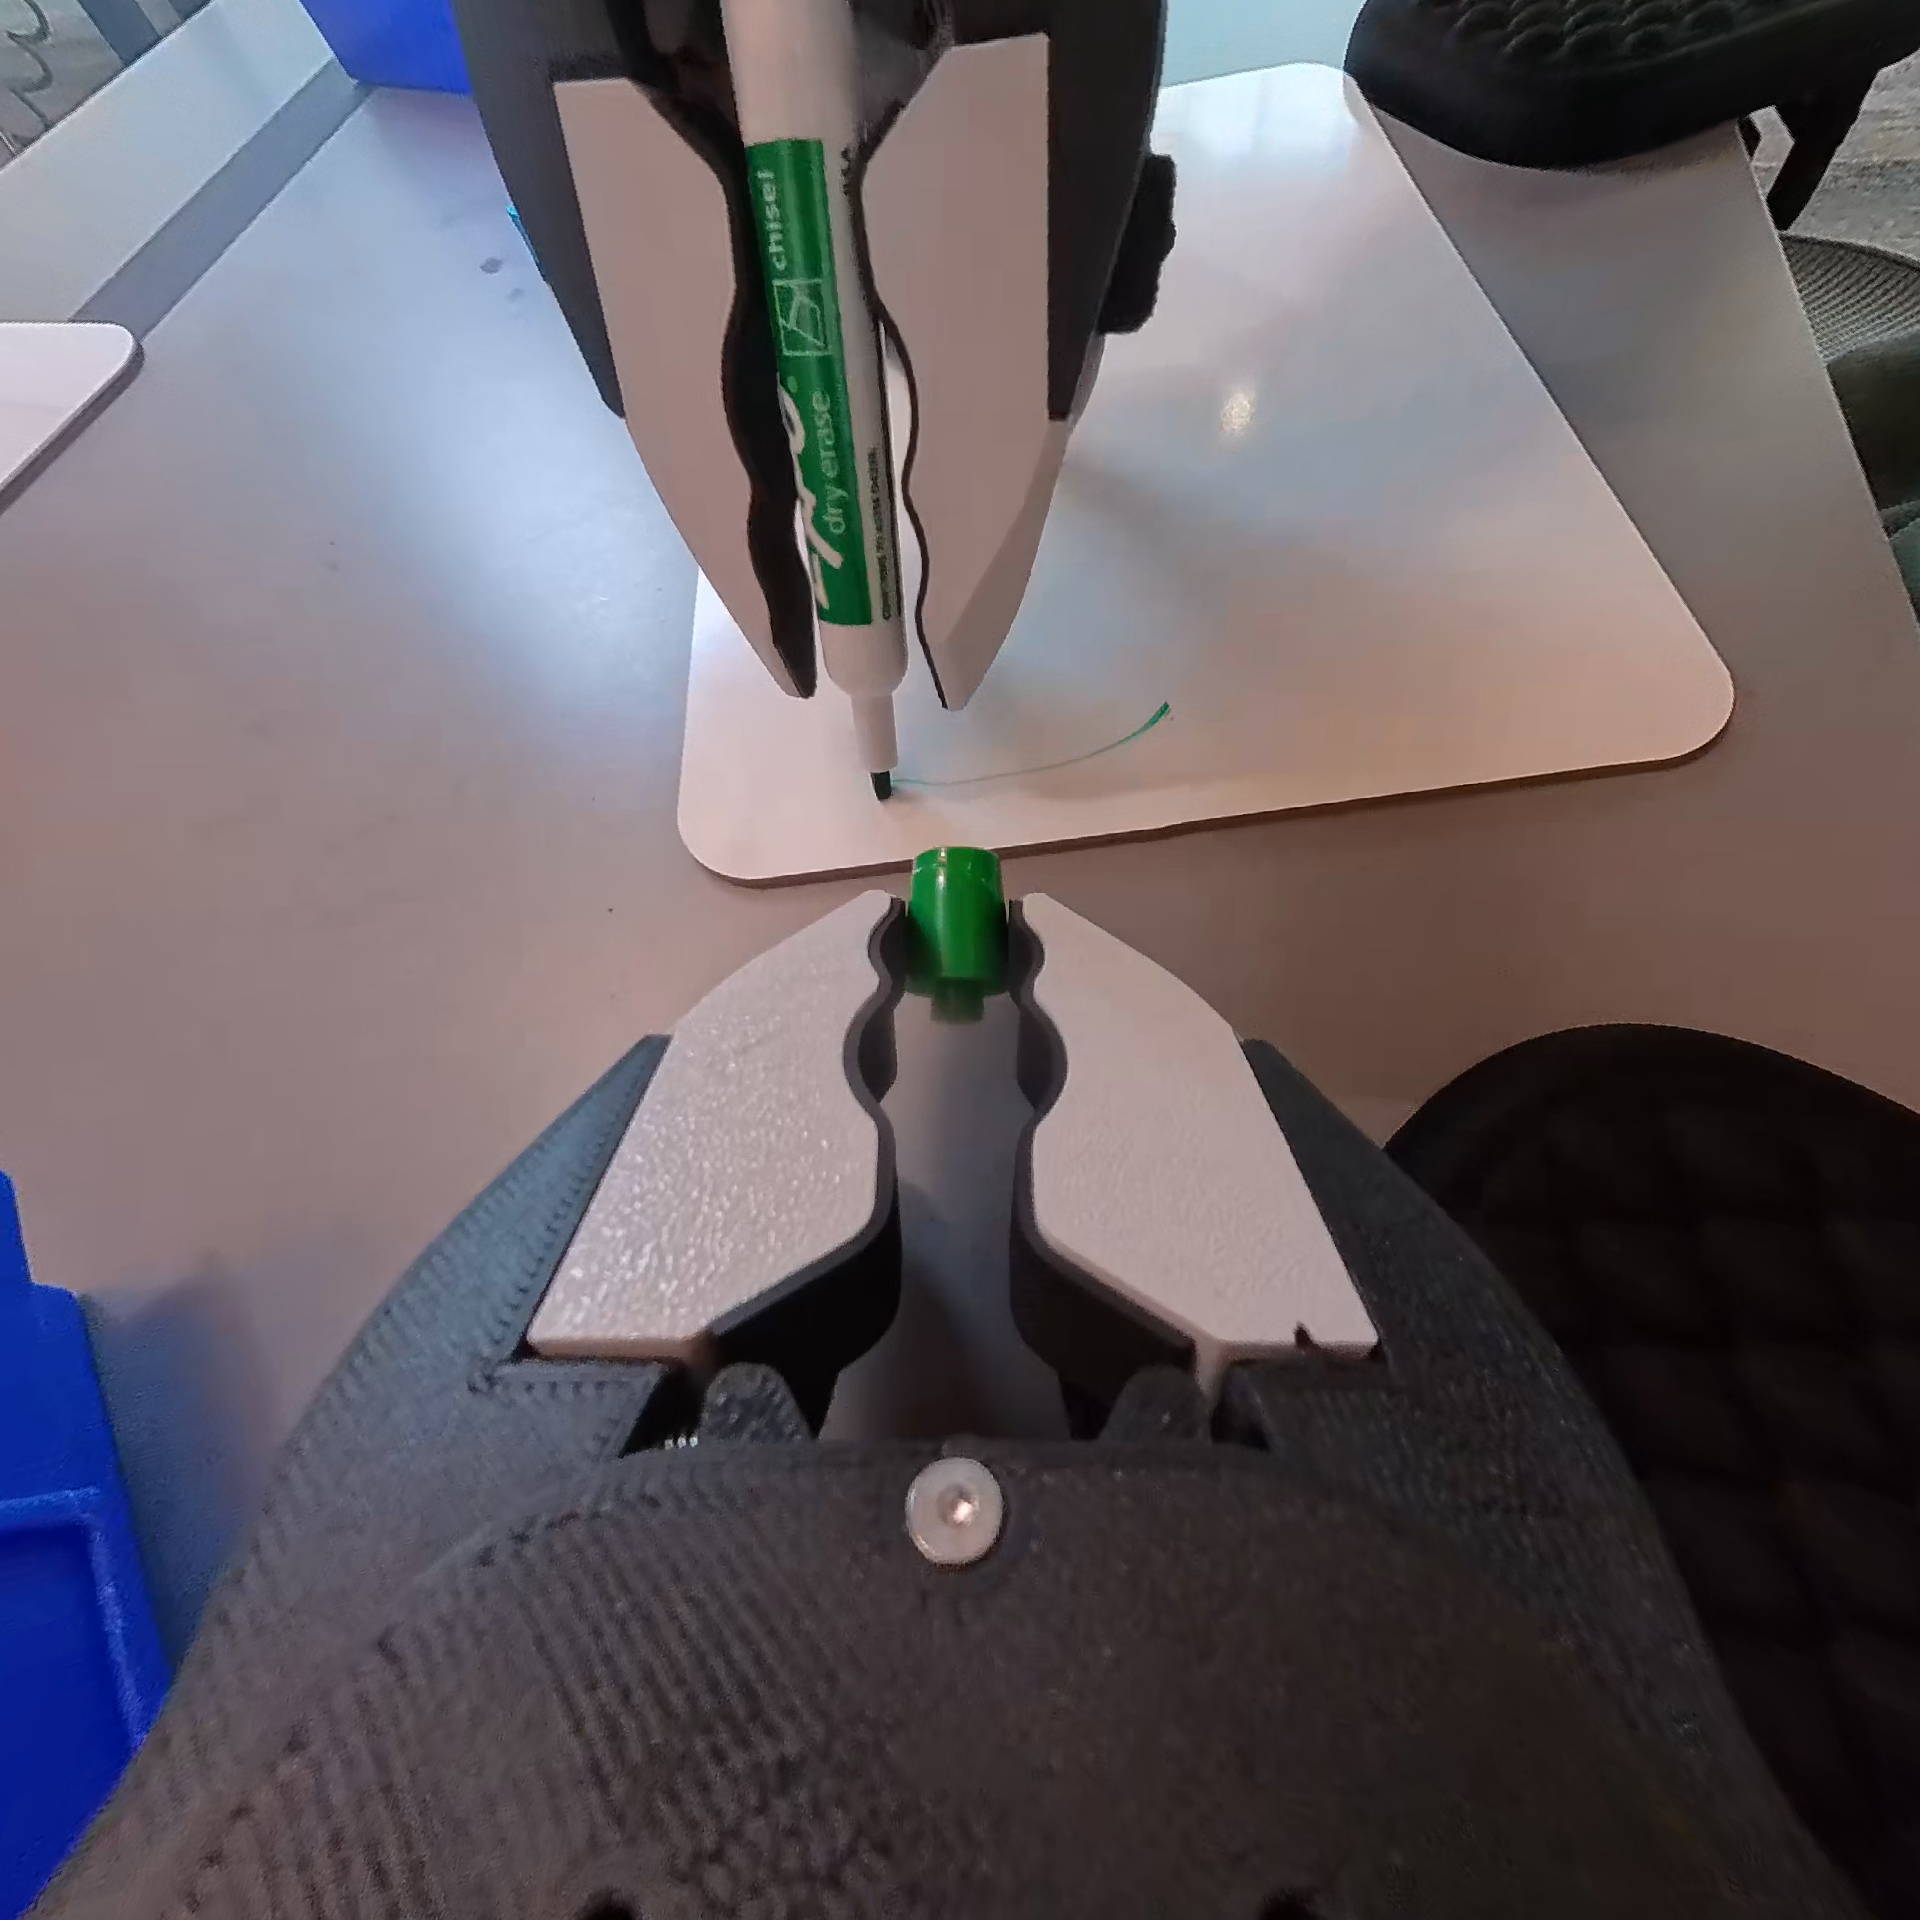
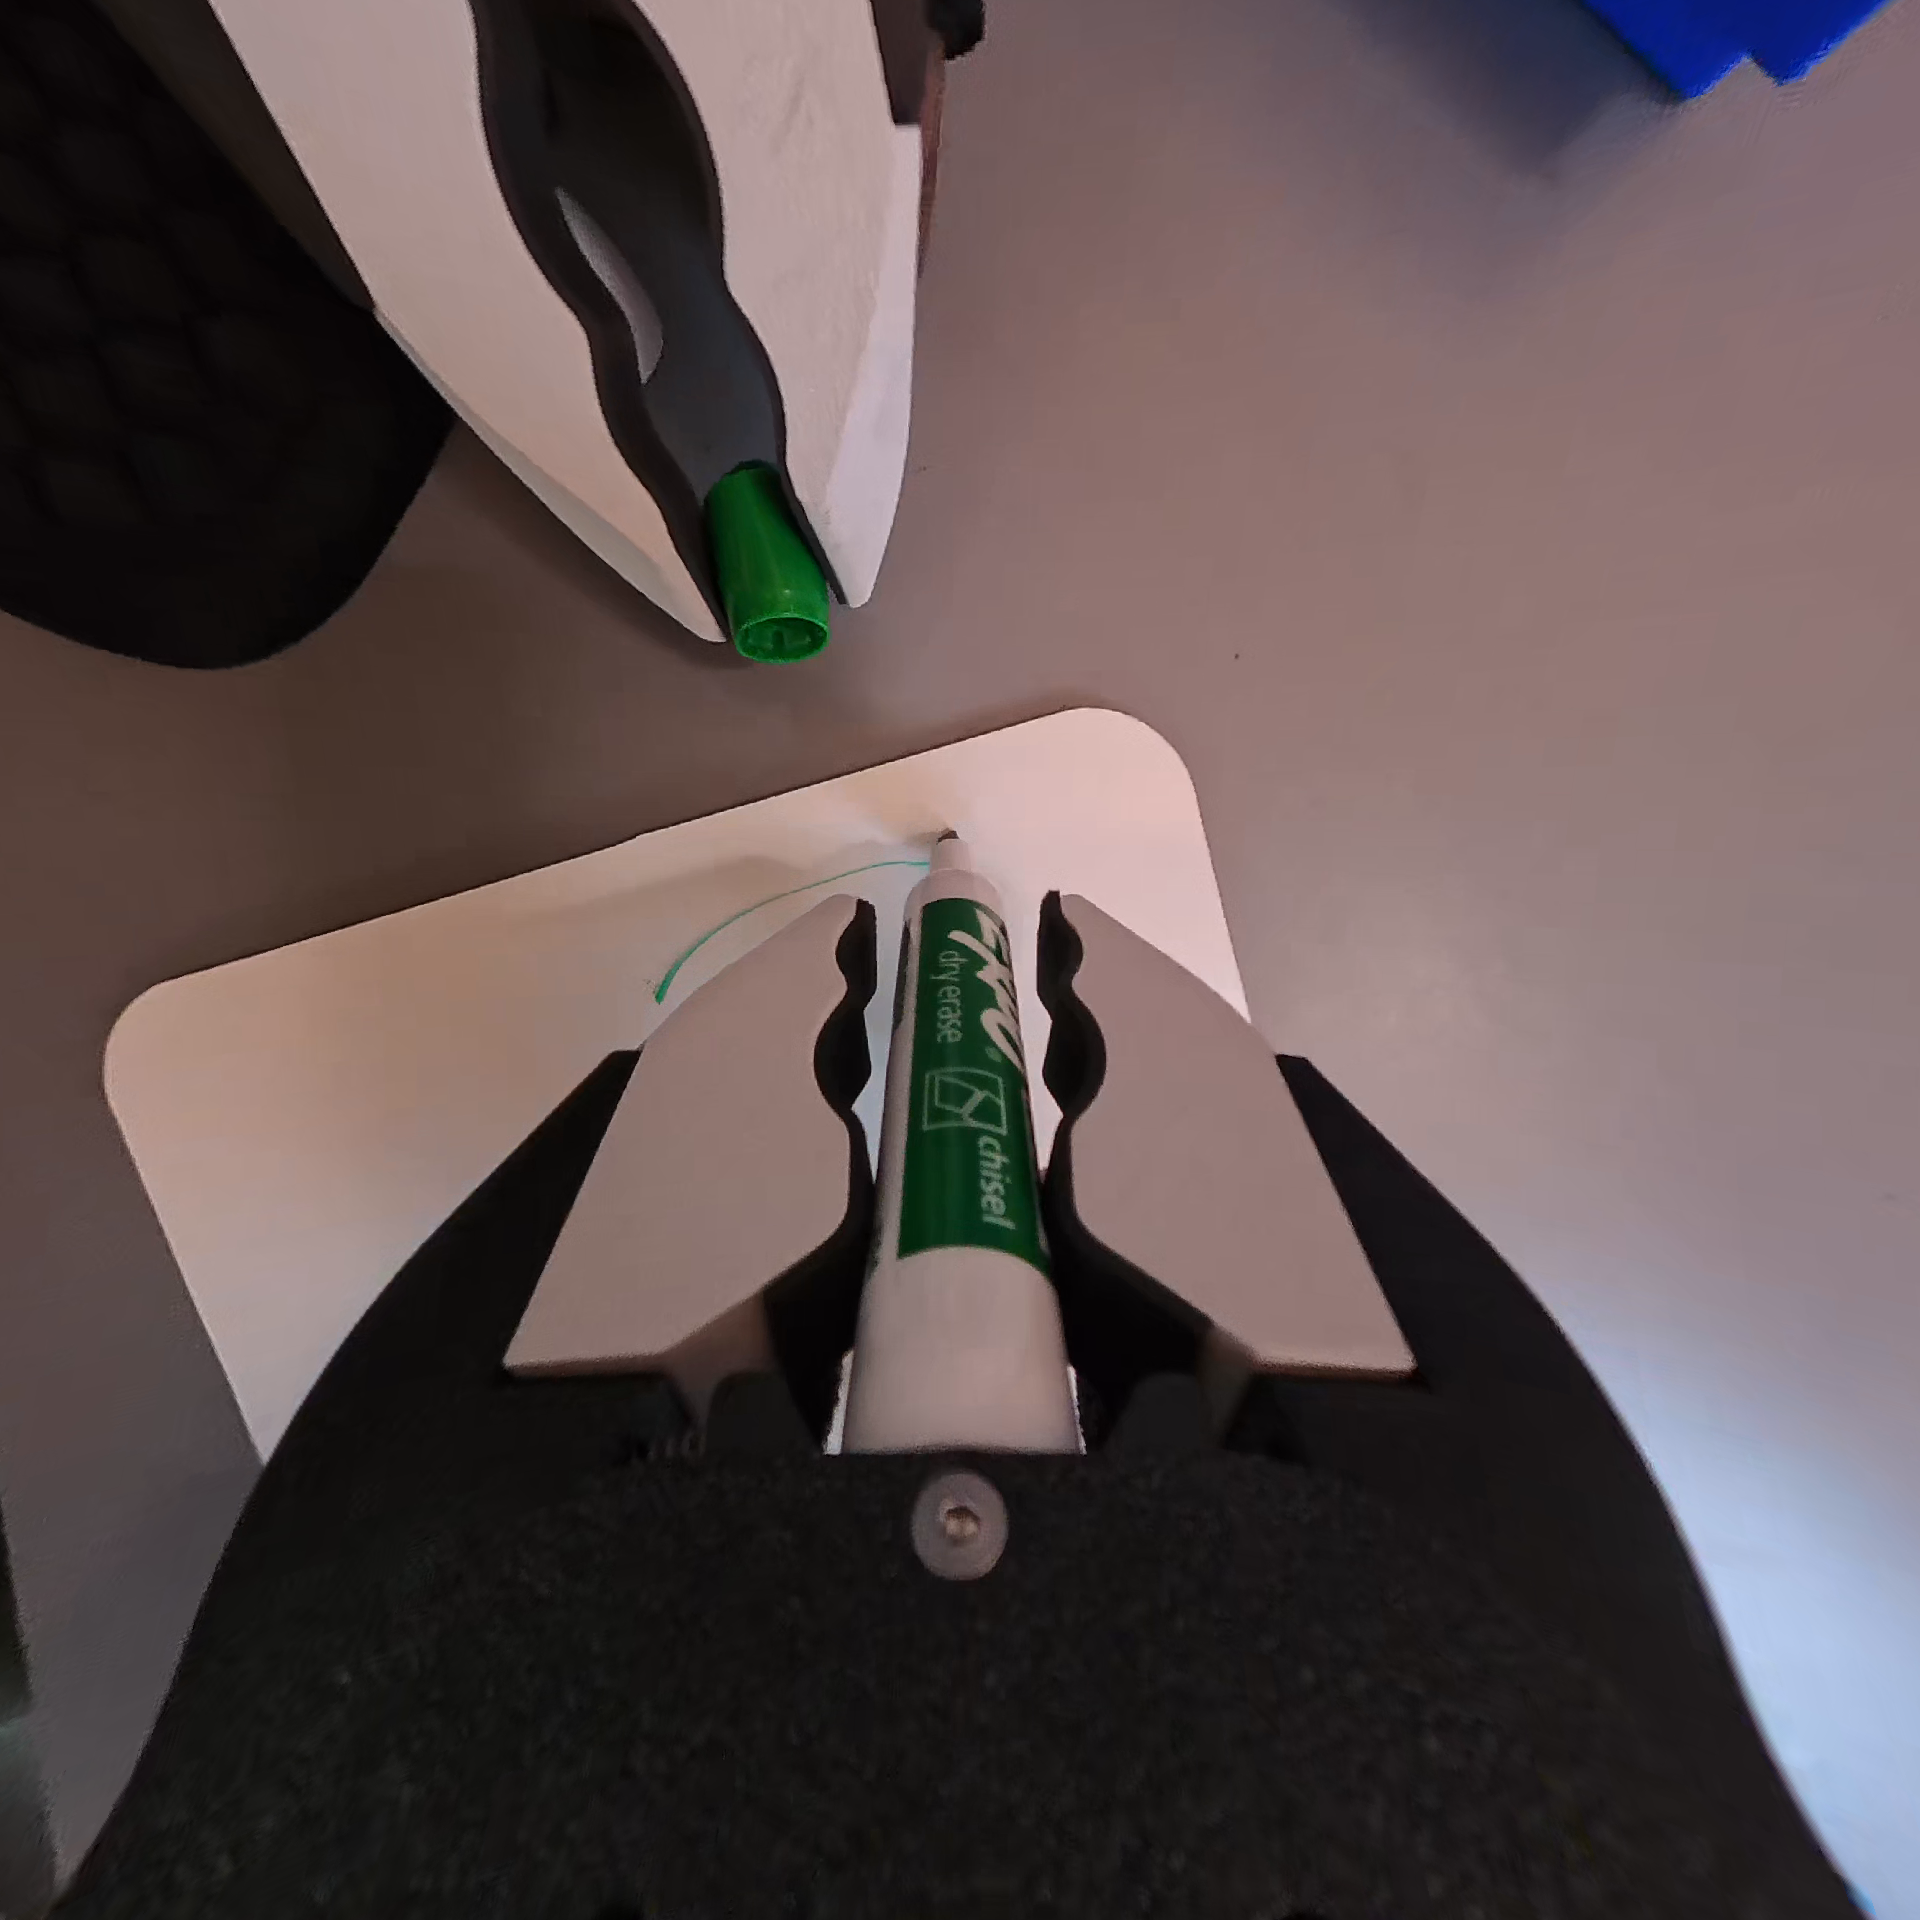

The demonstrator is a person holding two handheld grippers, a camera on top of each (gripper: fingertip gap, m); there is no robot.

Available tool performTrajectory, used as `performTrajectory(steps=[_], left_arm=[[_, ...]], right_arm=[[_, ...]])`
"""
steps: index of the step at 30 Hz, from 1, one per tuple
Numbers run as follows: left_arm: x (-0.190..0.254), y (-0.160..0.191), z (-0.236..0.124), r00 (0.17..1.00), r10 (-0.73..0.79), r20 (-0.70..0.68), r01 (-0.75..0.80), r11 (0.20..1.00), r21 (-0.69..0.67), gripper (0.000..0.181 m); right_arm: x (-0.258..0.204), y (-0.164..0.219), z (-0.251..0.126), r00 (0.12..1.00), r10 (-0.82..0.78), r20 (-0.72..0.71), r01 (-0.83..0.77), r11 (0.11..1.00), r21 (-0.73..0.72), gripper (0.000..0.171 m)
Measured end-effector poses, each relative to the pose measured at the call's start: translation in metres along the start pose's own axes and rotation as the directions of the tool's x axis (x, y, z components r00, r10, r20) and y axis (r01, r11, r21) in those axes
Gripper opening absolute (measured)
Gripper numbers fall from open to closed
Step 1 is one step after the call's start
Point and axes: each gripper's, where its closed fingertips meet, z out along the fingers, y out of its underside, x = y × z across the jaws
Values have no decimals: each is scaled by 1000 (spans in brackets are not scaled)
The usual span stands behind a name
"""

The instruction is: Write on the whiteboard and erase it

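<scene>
Here, my right gripper (image 2: 956,914) was clamped on the green dry-erase marker (image 2: 961,1132), the barrel running lengthwise between the two grey fingers (image 2: 727,1132) and sticking out past their ends. In the left wrist view that same gripper (image 1: 878,696) came down from above, marker (image 1: 826,416) tilted a little, and its dark tip (image 1: 883,787) was touching the whiteboard (image 1: 1351,520) close to the board's near corner. A thin green line (image 1: 1039,764) ran from the tip and curved up toward the board's middle, ending in a slightly thicker stroke. From the right wrist view the line (image 2: 769,909) bent away to the left of the marker before my own finger hid part of it.

My left gripper (image 1: 951,914) was pinched narrowly on the green cap (image 1: 951,909), which sat right at the fingertips with its open mouth poking forward. The cap (image 2: 774,577) was off the board, above the grey table (image 2: 1455,520), just beside the board's edge. The two grippers pointed toward each other, near but apart.

The whiteboard (image 2: 364,1091) lay flat on the table, white with rounded corners. A black padded thing (image 1: 1621,83) sat at its far right corner, and another (image 1: 1704,1299) was beside my left gripper. A blue bin (image 1: 62,1507) showed at the lower left edge, and a second white board (image 1: 52,395) lay off to the far left.
</scene>
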Motion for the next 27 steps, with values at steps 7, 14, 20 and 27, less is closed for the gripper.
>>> performTrajectory(steps=[7, 14, 20, 27], left_arm=[[1, 1, 0, 1000, 2, -2, -2, 1000, -4, 19], [1, 1, 0, 1000, 4, -4, -4, 1000, -7, 19], [1, 1, 0, 1000, 3, -5, -4, 1000, -9, 19], [1, 2, 1, 1000, 3, -7, -3, 1000, -11, 19]], right_arm=[[0, 2, 0, 996, 83, 35, -83, 997, 2, 31], [0, 3, 0, 996, 82, 34, -81, 996, -23, 31], [-7, 5, -1, 998, 52, 34, -50, 998, -48, 31], [-28, 13, -5, 998, 4, 55, 1, 995, -97, 31]])
